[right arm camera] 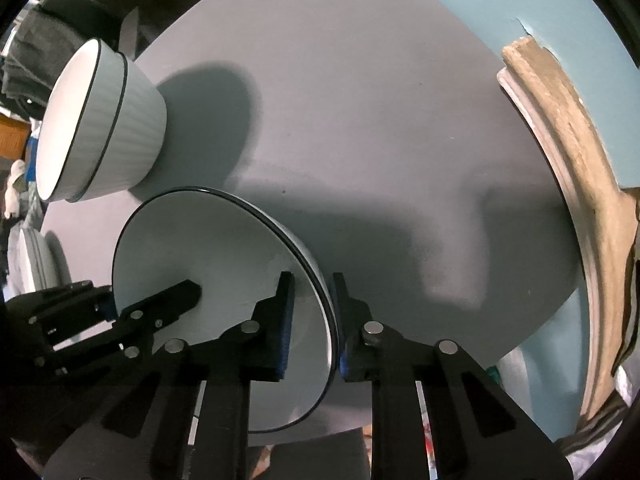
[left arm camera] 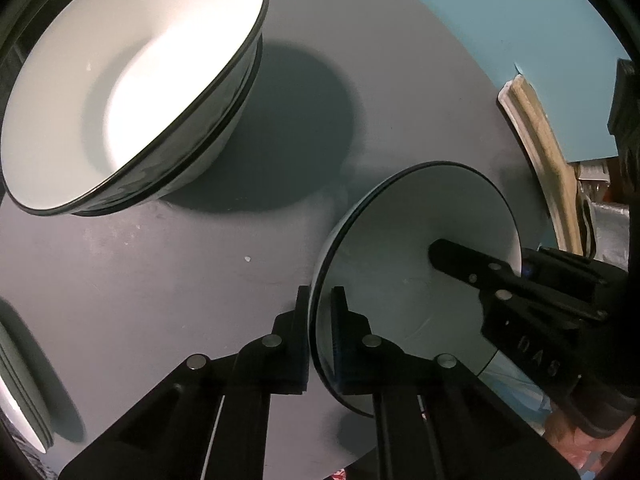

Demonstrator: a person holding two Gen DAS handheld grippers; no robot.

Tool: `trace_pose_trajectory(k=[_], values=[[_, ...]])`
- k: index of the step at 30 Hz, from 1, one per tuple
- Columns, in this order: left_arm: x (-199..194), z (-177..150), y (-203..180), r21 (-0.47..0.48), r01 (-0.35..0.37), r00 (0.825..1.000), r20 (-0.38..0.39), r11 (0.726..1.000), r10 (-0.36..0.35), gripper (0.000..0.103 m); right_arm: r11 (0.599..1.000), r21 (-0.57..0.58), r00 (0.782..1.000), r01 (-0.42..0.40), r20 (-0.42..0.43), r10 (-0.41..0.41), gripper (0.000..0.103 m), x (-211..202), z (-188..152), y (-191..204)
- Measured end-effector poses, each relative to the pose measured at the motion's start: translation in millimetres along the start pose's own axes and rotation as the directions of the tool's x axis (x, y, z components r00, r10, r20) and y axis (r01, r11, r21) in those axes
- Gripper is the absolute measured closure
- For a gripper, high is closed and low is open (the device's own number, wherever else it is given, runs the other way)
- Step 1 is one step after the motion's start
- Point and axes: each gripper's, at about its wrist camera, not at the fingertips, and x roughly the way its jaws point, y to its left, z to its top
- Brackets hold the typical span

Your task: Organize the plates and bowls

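A white bowl with a dark rim (left arm camera: 404, 248) (right arm camera: 208, 248) is held between both grippers, just above or on the grey table (left arm camera: 168, 264) (right arm camera: 360, 120). My left gripper (left arm camera: 322, 304) is shut on its left rim, one finger inside, one outside. My right gripper (right arm camera: 312, 292) is shut on the opposite rim; its finger shows in the left wrist view (left arm camera: 472, 264). A stack of two white ribbed bowls (left arm camera: 132, 84) (right arm camera: 100, 120) stands farther left on the table. Stacked white plates (left arm camera: 24, 376) (right arm camera: 32, 260) lie at the left edge.
The table is round with a teal wall (left arm camera: 500, 12) (right arm camera: 520, 0) behind it. A damaged beige moulding (left arm camera: 540, 140) (right arm camera: 568, 152) runs along the right. Dark cloth (right arm camera: 36, 40) lies beyond the table at the far left.
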Motion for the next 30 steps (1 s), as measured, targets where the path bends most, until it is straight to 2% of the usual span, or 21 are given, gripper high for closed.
trace_pose_trajectory(k=[8, 11, 17, 30], values=[[-7, -2, 11, -0.026, 0.013, 1.0, -0.007, 1.0, -0.013, 0.097, 1.0, 0.011, 1.0, -0.007, -0.001, 0.007, 0.097, -6, 0, 1], [-7, -2, 13, -0.033, 0.004, 1.0, -0.009, 0.999, -0.004, 0.097, 1.0, 0.018, 1.0, -0.008, -0.004, 0.008, 0.098, -5, -11, 0], [-10, -5, 17, -0.084, 0.012, 1.0, -0.023, 0.996, -0.014, 0.098, 1.0, 0.004, 1.0, -0.007, -0.017, 0.007, 0.098, -6, -9, 10], [-56, -22, 27, -0.108, 0.003, 0.998, 0.058, 0.994, 0.003, 0.098, 0.999, -0.043, 1.0, -0.019, 0.003, 0.019, 0.097, -31, 11, 34]])
